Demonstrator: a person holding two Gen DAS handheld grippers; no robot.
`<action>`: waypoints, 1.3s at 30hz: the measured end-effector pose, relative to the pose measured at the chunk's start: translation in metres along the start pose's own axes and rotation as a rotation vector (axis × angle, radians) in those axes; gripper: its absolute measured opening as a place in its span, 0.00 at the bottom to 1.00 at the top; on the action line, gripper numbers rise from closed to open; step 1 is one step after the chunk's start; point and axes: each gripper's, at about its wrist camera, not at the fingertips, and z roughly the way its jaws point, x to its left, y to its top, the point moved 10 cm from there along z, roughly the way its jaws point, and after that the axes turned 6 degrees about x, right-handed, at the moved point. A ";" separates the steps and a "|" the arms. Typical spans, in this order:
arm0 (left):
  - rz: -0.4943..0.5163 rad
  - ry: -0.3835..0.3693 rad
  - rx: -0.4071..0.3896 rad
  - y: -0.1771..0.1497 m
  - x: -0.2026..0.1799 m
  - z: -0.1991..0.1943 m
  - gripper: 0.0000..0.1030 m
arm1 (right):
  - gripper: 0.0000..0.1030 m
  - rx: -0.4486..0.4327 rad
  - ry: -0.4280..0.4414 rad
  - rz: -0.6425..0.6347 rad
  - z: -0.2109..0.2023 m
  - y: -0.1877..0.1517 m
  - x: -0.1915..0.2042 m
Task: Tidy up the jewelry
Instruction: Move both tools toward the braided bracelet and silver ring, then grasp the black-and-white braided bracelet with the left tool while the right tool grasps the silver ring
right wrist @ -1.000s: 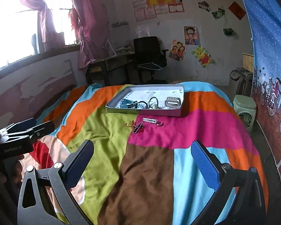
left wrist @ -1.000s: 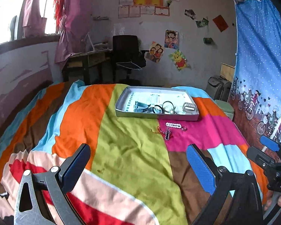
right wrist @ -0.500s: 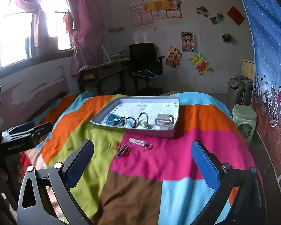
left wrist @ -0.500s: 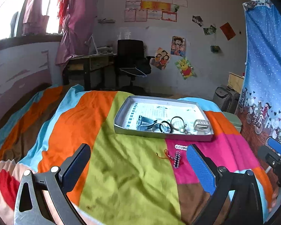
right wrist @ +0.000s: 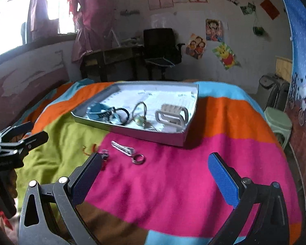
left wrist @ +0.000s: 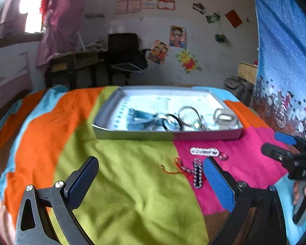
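Observation:
A grey tray point(left wrist: 104, 122) sits on the striped bedspread and holds several jewelry pieces, among them black bands point(left wrist: 172, 122) and a white clip point(left wrist: 224, 118). It also shows in the right wrist view point(right wrist: 149, 136). In front of it on the pink patch lie a white beaded bracelet point(left wrist: 204, 151), a ring point(right wrist: 138, 159), a dark beaded piece point(left wrist: 197, 173) and a red cord point(left wrist: 173, 171). My left gripper point(left wrist: 151, 178) is open and empty, just short of the loose pieces. My right gripper point(right wrist: 156, 174) is open and empty, near the ring.
The bedspread point(left wrist: 132, 194) covers the whole bed. A desk and black chair point(right wrist: 161, 51) stand at the far wall. A green stool point(right wrist: 277, 120) and a blue curtain point(left wrist: 285, 61) are on the right.
Both grippers have moved forward over the bed toward the tray and the loose jewelry, which look much larger now. Both stay open.

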 end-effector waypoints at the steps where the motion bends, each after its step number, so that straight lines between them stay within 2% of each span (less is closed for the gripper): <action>1: 0.012 -0.013 0.006 -0.002 -0.004 0.004 1.00 | 0.99 0.010 0.006 0.005 0.006 -0.001 -0.002; 6: 0.065 -0.070 0.033 -0.009 -0.021 0.023 1.00 | 0.97 0.057 0.056 0.041 0.032 -0.005 -0.008; 8: 0.077 -0.093 0.049 -0.011 -0.025 0.029 0.99 | 0.89 0.077 0.078 0.043 0.041 -0.007 -0.007; 10: 0.083 -0.126 0.076 -0.013 -0.030 0.035 0.97 | 0.74 0.099 0.096 0.044 0.048 -0.011 -0.005; 12: 0.086 -0.148 0.090 -0.015 -0.032 0.039 0.83 | 0.69 0.120 0.115 0.034 0.054 -0.013 -0.001; 15: 0.078 -0.181 0.119 -0.017 -0.033 0.046 0.70 | 0.63 0.136 0.138 0.014 0.061 -0.014 0.007; 16: 0.077 -0.194 0.126 -0.017 -0.034 0.048 0.67 | 0.58 0.140 0.145 0.008 0.063 -0.014 0.009; 19: 0.079 -0.222 0.142 -0.018 -0.039 0.053 0.57 | 0.51 0.152 0.161 -0.015 0.066 -0.014 0.016; 24: 0.098 -0.268 0.153 -0.018 -0.051 0.058 0.49 | 0.42 0.176 0.180 -0.047 0.074 -0.017 0.027; 30: 0.116 -0.323 0.192 -0.021 -0.066 0.069 0.44 | 0.34 0.209 0.189 -0.061 0.082 -0.020 0.033; 32: 0.119 -0.338 0.206 -0.023 -0.069 0.072 0.43 | 0.34 0.216 0.190 -0.066 0.086 -0.020 0.034; 39: 0.113 -0.336 0.243 -0.027 -0.071 0.083 0.27 | 0.29 0.220 0.196 -0.054 0.092 -0.019 0.034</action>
